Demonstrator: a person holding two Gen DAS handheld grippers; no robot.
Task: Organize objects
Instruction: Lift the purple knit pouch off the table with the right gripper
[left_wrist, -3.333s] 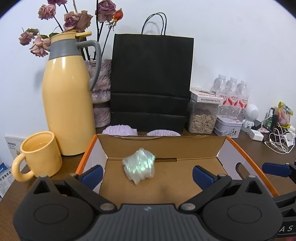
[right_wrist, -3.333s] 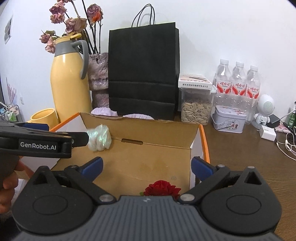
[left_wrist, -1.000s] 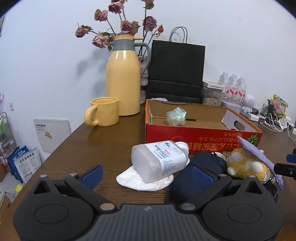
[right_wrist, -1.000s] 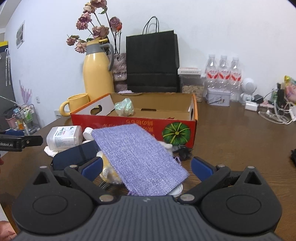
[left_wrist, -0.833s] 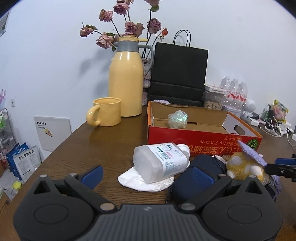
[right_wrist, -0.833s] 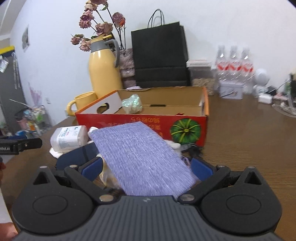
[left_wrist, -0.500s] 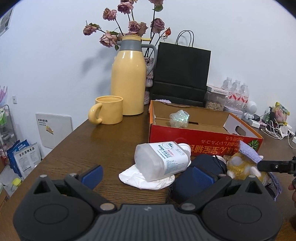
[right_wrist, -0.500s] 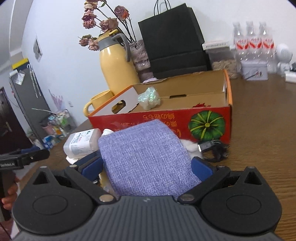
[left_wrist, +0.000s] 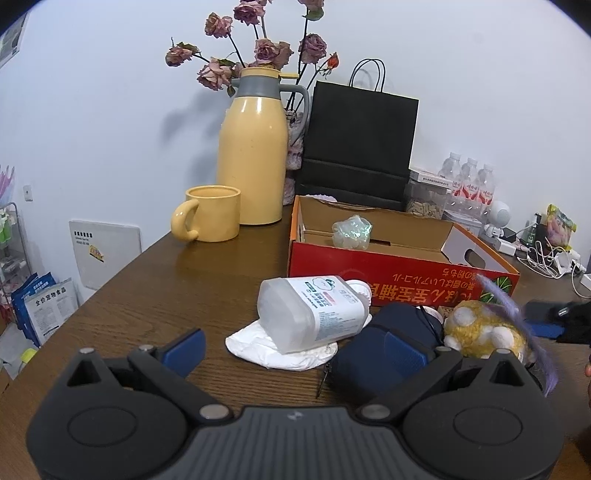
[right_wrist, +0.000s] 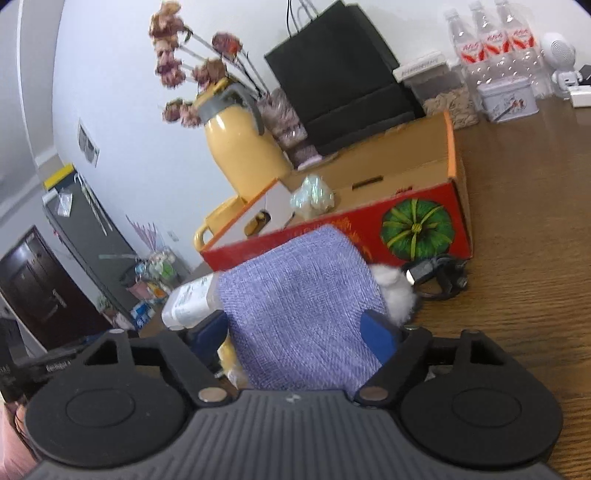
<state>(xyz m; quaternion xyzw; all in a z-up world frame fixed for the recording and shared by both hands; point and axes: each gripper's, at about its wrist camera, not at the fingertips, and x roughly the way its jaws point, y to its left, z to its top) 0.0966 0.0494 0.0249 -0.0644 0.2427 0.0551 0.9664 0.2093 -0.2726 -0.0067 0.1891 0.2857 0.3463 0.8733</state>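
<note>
My left gripper (left_wrist: 293, 349) is open, low over the wooden table. Ahead of it a white plastic bottle (left_wrist: 314, 314) lies on a white cloth (left_wrist: 280, 350), beside a dark blue pouch (left_wrist: 369, 354). A yellow plush toy (left_wrist: 476, 328) sits to their right. My right gripper (right_wrist: 291, 328) is rolled to one side with its jaws narrowed on a purple woven pouch (right_wrist: 299, 317), which fills the gap. Behind stands the red cardboard box (left_wrist: 406, 273), open-topped, with an iridescent wad (left_wrist: 351, 230) inside.
A yellow thermos (left_wrist: 253, 162), a yellow mug (left_wrist: 212, 214), dried roses and a black paper bag (left_wrist: 360, 147) stand behind the box. Water bottles (left_wrist: 471, 184) and cables (left_wrist: 546, 254) are at the right. A black cable plug (right_wrist: 436, 275) lies before the box.
Both grippers pulled back from the box to the pile in front of it. The right gripper then rolled and narrowed its jaws on the purple pouch, which tipped up off the plush toy.
</note>
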